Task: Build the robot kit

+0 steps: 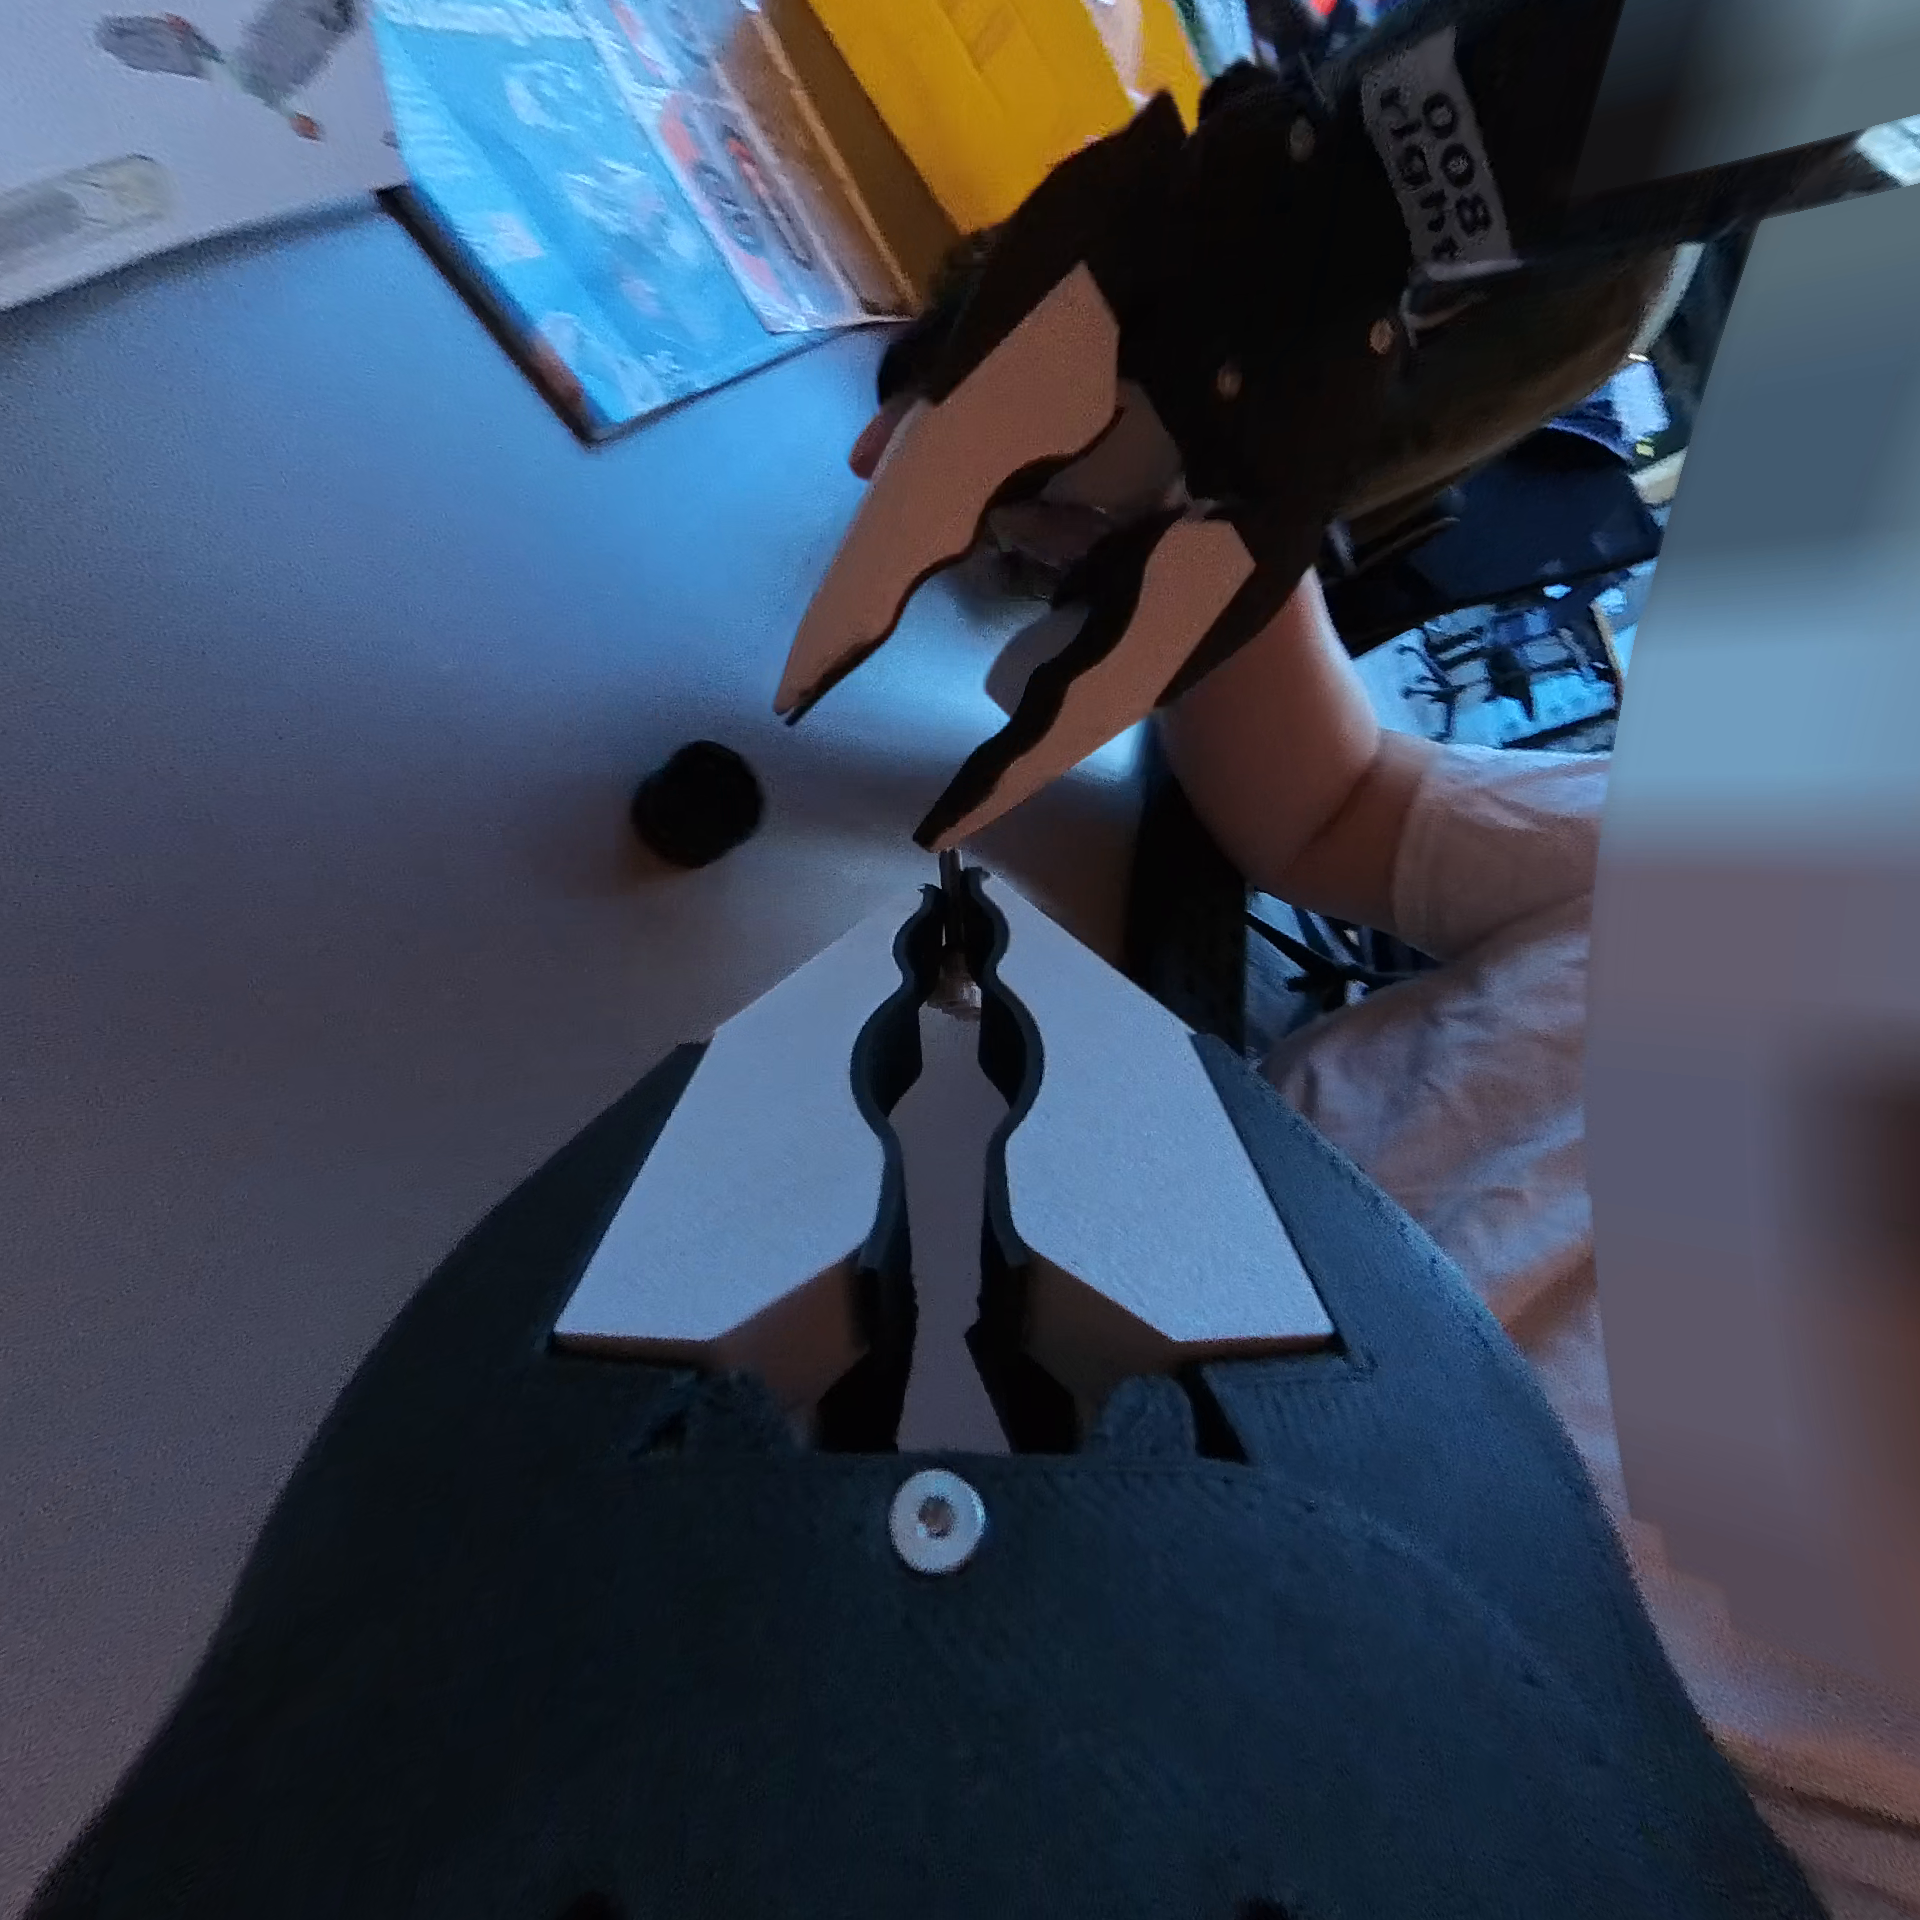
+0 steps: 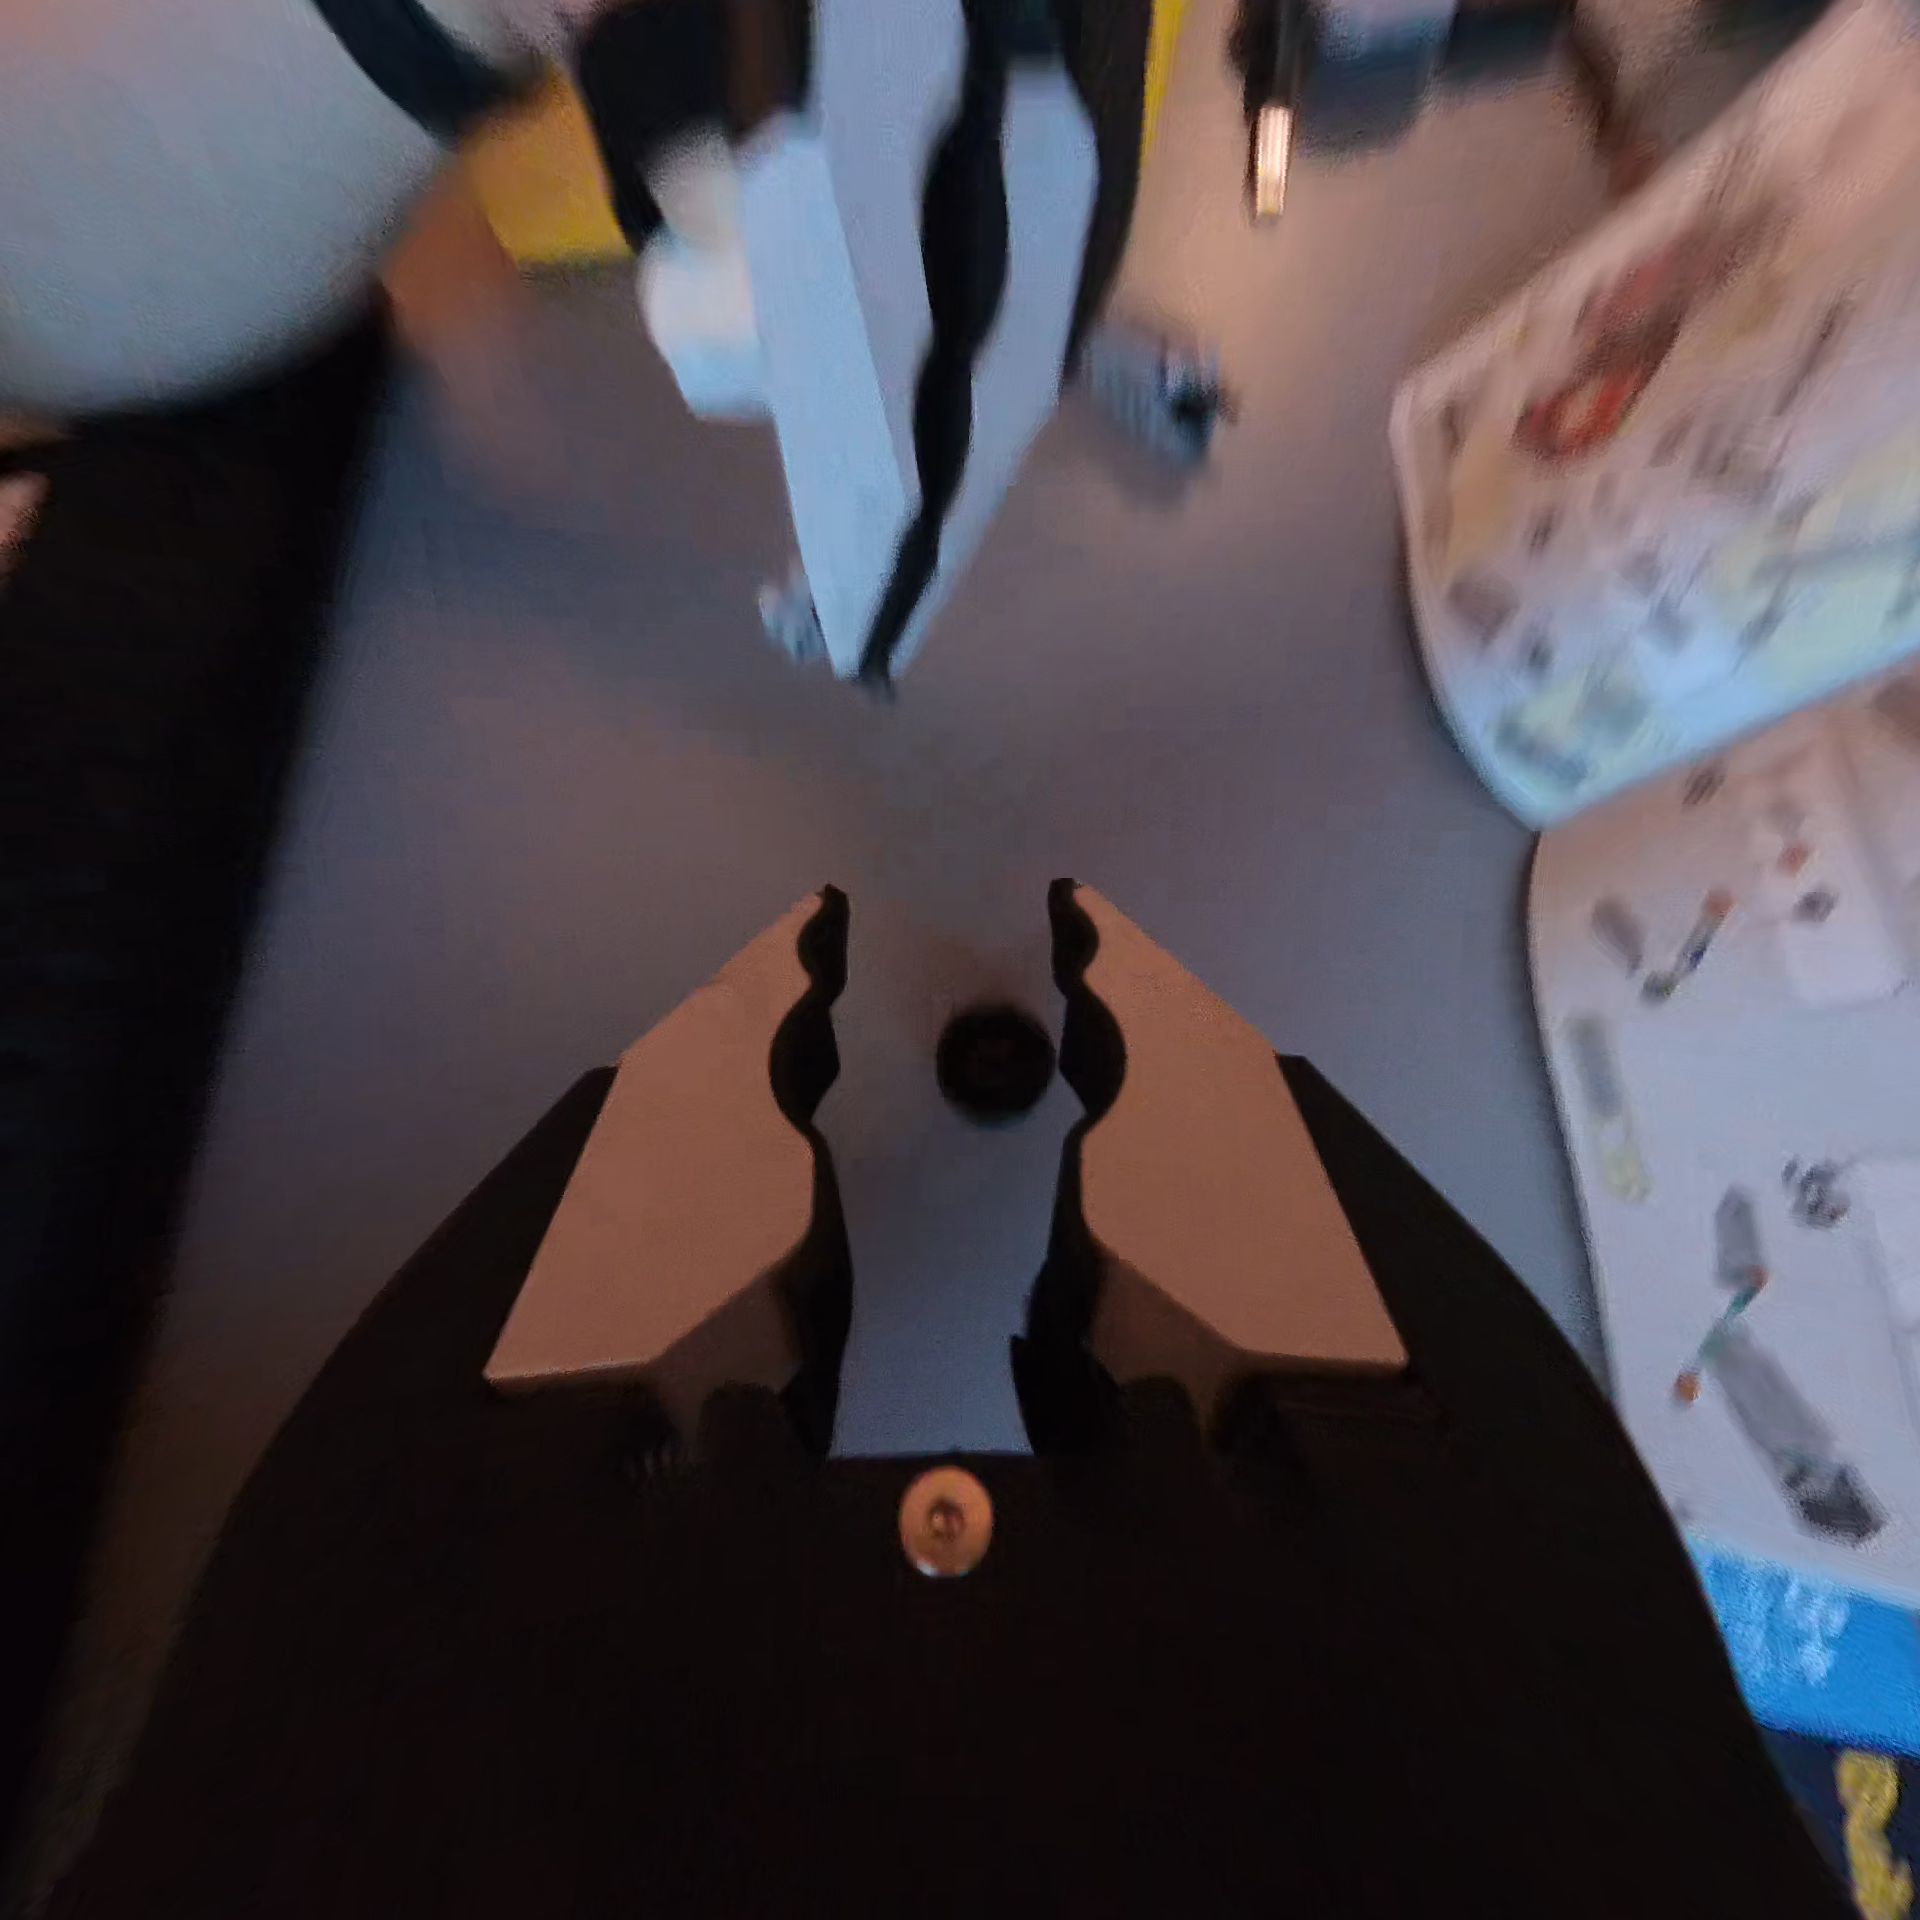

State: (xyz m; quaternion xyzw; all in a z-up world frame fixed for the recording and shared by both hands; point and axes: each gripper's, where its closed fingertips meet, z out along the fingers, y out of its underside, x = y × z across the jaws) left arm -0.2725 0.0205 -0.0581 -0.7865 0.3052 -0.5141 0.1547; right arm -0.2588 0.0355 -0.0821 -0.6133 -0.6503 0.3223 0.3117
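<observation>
My left gripper is shut on a small thin metal pin whose tip sticks out just past the fingertips. A small black round part lies on the grey table to the left of them. My right gripper is open and hangs just above the pin, its lower fingertip almost touching the pin's tip. In the blurred right wrist view my right gripper is open and empty, with the black round part on the table below, between the fingers. The left gripper points in from the top, shut.
A blue printed box and a yellow box stand at the table's far side. A printed sheet and a white surface with several small parts lie to the right. A person's arm holds the right gripper. Left and right tips are no more than a few centimetres apart.
</observation>
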